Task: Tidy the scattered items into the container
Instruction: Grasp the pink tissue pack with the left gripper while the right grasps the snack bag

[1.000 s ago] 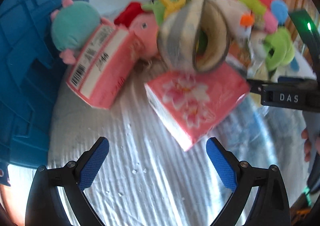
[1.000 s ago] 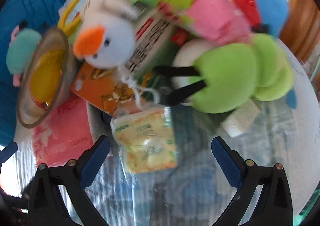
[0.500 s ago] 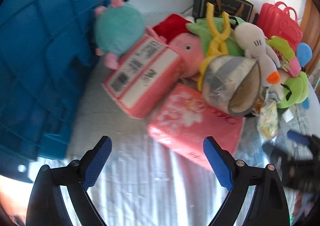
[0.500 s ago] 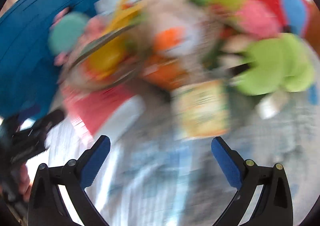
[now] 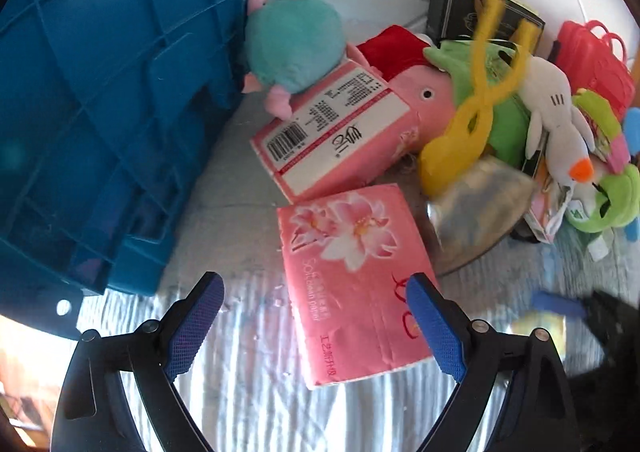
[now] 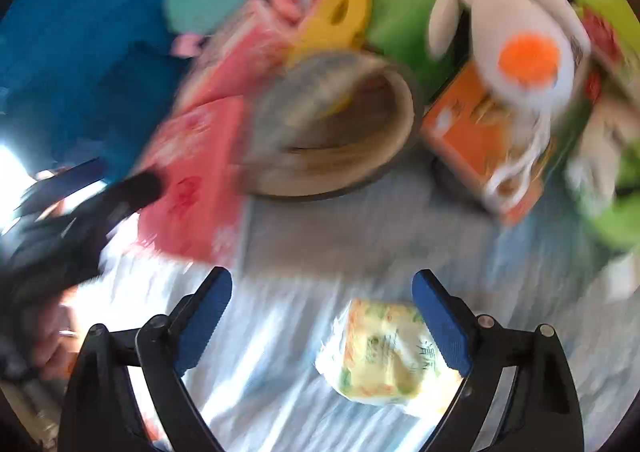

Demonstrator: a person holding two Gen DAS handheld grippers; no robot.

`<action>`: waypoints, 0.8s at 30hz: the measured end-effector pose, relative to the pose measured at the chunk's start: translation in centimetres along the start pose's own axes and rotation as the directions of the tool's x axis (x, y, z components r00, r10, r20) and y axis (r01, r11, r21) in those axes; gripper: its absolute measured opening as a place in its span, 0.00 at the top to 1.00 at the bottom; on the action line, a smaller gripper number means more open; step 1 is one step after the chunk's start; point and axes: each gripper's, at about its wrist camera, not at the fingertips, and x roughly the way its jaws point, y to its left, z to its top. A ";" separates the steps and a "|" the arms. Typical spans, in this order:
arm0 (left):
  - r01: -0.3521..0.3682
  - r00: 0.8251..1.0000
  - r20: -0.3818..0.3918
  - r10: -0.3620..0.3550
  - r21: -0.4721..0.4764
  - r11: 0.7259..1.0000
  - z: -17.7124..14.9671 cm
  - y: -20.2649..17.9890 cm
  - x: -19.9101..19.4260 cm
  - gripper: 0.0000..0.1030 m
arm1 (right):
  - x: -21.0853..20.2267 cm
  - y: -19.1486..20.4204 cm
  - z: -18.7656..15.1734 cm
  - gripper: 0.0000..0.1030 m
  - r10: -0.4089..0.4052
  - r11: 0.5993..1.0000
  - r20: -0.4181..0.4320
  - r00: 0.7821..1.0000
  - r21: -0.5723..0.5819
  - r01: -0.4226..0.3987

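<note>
Left gripper: jaws spread wide with nothing pinched; its right blue pad overlaps the near corner of a tissue pack, and I cannot tell whether it touches.
Right gripper: jaws spread and have just been closing a little; a yellow snack packet lies partly between them, beside the right pad, not pinched.
Blue crate: the container, filling the left wrist view from 8 to 11 o'clock, its ribbed wall toward the pile.
Flowered tissue pack: flat on the striped cloth, just past centre toward 5 o'clock.
Barcode tissue pack: tilted, at centre toward 12 o'clock, its near edge just beside the flowered one.
Teal plush: at 12 o'clock, resting on the barcode pack and against the crate.
Tape roll: large and grey, at the centre of the blurred right wrist view, beneath a yellow clip.
White plush: orange-beaked, at 3 o'clock in the left wrist view, lying over the green toys.
Red basket: at 2 o'clock, behind the heap.
</note>
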 end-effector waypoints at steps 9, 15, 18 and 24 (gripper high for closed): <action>0.016 0.998 -0.057 -0.012 0.063 0.998 1.3 -3.1 2.3 0.07 | -4.8 -5.9 -1.4 0.08 -0.149 0.967 0.068 0.986 0.216 0.131; -0.097 0.993 -0.054 0.104 0.105 0.990 1.2 -3.6 4.1 0.03 | -5.7 -8.2 -1.1 0.07 -0.251 0.947 0.058 0.966 0.220 0.233; -0.059 0.993 -0.099 0.069 0.093 0.994 0.9 -2.4 4.8 0.03 | -6.1 -8.6 -1.5 0.07 -0.246 0.951 0.039 0.968 0.201 0.234; -0.007 0.993 -0.114 0.015 0.064 0.998 0.2 -1.5 5.2 0.10 | -5.0 -5.8 -3.5 0.07 -0.179 0.975 -0.022 0.984 0.127 0.181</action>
